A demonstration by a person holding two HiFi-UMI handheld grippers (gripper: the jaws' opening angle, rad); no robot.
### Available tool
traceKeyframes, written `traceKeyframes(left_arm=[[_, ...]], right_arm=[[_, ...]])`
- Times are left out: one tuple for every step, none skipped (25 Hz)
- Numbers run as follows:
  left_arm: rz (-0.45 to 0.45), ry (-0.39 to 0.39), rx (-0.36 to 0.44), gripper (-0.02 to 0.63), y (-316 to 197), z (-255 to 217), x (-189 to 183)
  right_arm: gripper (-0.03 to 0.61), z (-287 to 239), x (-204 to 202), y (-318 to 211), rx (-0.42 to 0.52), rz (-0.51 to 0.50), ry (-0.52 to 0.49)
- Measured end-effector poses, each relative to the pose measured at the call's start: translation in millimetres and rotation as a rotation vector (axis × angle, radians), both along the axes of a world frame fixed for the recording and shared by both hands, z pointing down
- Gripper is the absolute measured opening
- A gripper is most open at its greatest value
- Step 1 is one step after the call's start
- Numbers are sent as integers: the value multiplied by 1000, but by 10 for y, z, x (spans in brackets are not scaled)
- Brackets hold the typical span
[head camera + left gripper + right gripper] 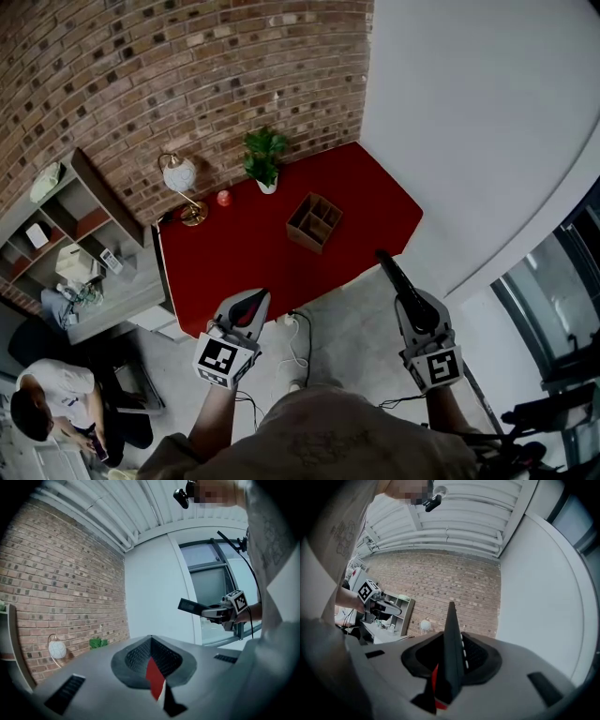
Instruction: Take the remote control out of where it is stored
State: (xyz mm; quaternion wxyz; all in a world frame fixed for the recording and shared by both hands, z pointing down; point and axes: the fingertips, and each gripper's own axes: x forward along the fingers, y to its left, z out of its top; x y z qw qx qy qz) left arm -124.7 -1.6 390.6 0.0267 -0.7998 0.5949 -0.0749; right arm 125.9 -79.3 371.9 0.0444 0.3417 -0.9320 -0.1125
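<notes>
Right gripper (pixel 413 307) held forward (clamping remote (pixel 394 274)).

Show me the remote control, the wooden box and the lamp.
remote control (pixel 394 274), head view, middle of its black body
wooden box (pixel 316 221), head view, the dividers inside
lamp (pixel 179 173), head view, its round shade

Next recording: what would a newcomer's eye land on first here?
First, the black remote, clamped in the right gripper and held in the air in front of the table. Next, the bright red table itself, with an open wooden box near its middle. A plant and a lamp stand along its far edge by the brick wall.
</notes>
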Motion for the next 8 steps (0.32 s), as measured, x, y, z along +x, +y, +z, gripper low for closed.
traceKeyframes(left_arm=[[-1, -1, -1, -2, 2, 5, -3], [-2, -2, -2, -2, 3, 6, -8], [-2, -3, -2, -2, 4, 5, -12], [-2, -4, -2, -2, 7, 4, -14], [-3, -4, -3, -2, 11, 7, -15], [-4, -4, -3, -2, 16, 12, -17], [-5, -4, -4, -2, 19, 18, -20], [-6, -3, -4, -2, 22, 23, -22]], right_arm=[[110, 7, 6, 0, 0, 2, 0], [110, 12, 13, -3, -1, 6, 4], [110, 15, 18, -7, -1, 9, 10], [110, 19, 19, -9, -2, 10, 13], [110, 28, 19, -9, -5, 10, 14], [110, 38, 16, -7, -8, 8, 12], [110, 42, 7, -4, -9, 4, 6], [110, 42, -5, 1, -9, -1, -3]])
